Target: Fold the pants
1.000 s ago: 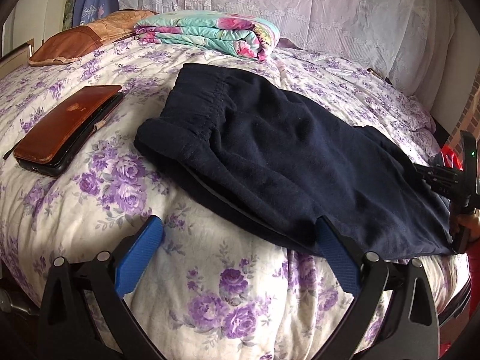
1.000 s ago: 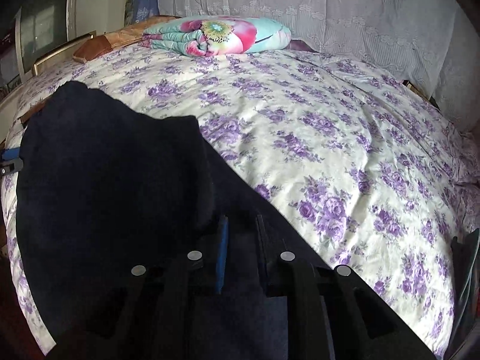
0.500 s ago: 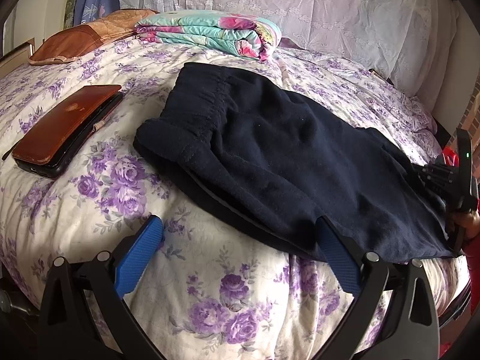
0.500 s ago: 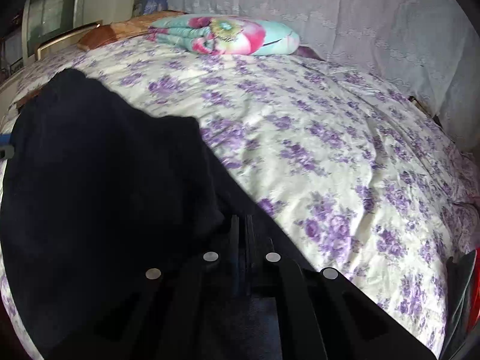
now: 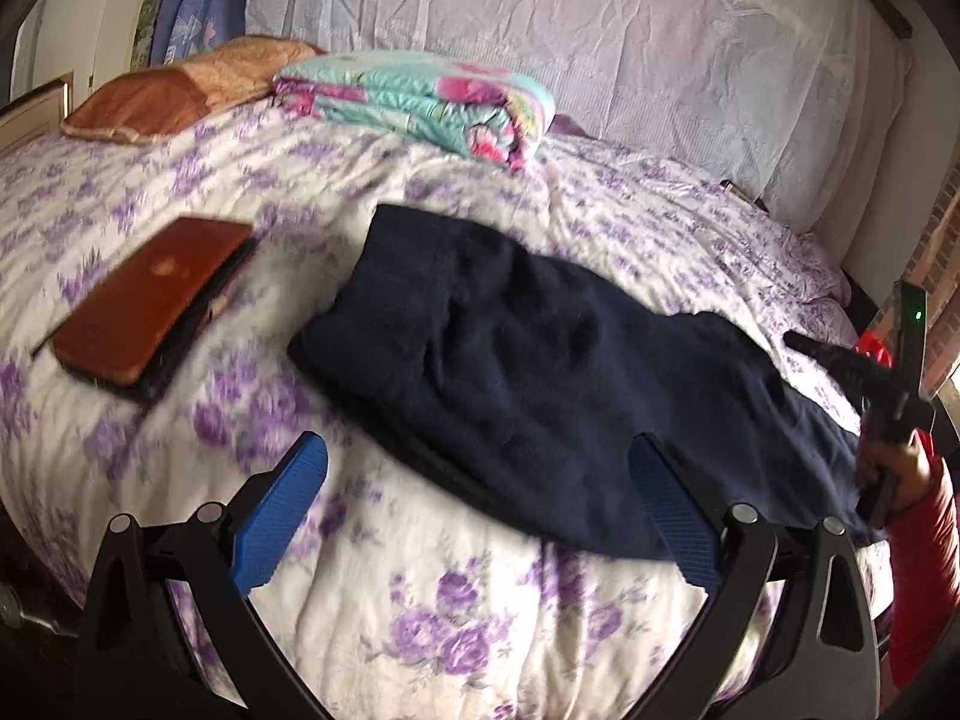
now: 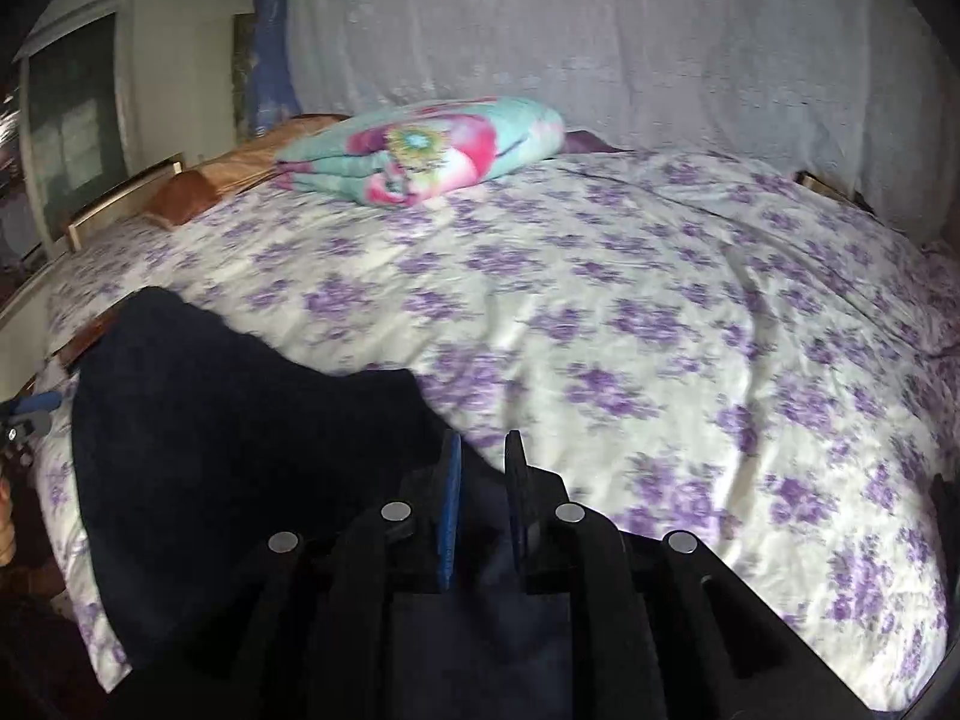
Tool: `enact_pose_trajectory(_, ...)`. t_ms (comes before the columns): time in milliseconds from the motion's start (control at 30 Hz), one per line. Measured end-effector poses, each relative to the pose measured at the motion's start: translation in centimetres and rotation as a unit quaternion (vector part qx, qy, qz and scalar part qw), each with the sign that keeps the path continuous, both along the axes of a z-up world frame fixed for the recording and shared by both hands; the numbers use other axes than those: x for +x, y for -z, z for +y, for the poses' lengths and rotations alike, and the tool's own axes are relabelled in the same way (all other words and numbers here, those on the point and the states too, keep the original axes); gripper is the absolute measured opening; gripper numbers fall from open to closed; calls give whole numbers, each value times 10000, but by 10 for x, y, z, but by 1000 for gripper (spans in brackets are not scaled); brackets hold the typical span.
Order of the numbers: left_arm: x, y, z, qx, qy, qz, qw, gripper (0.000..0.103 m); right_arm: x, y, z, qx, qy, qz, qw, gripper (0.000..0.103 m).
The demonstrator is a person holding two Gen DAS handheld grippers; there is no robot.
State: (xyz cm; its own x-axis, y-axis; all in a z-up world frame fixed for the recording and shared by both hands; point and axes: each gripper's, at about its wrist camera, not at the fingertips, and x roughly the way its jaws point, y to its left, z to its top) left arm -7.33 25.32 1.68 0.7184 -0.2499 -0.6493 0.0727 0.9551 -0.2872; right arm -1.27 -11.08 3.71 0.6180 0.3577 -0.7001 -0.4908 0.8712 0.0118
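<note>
A bed fills the room, its quilt (image 6: 630, 312) white with purple flowers, against a pale lace curtain (image 5: 600, 42). A folded turquoise blanket (image 5: 420, 99) and a tan pillow (image 5: 174, 96) lie at the far side — a brown case (image 5: 150, 306) nearer. The dark navy pants (image 5: 540, 384) lie on the near part, rumpled, one end hanging at the bed's edge. The left gripper (image 5: 474, 510) stands wide, empty, above the quilt. The right gripper (image 6: 483, 492) has just opened a little, jaws narrow, pants fabric between them. Beyond lies open quilt.

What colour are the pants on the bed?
Dark navy pants, plain with no pattern; clearest in the left wrist view.
</note>
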Motion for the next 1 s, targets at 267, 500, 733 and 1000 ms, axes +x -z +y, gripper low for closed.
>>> enact_pose_trajectory(267, 64, 45, 10, 456, -359, 831, 9949, 99, 12, 16, -31, 621, 603, 504, 9950, 5)
enact_pose_trajectory(500, 25, 17, 9, -70, -260, 158, 9995, 98, -131, -19, -192, 1749, 2194, 113, 9598, 60)
enact_pose_trajectory(733, 22, 3, -32, -297, 481, -588, 9967, 98, -270, 8, -317, 2775, 4470, 432, 8493, 61)
enact_pose_trajectory(1000, 6, 28, -52, 237, 473, -570, 9970, 98, -245, 75, -337, 4094, 4645, 805, 7811, 61)
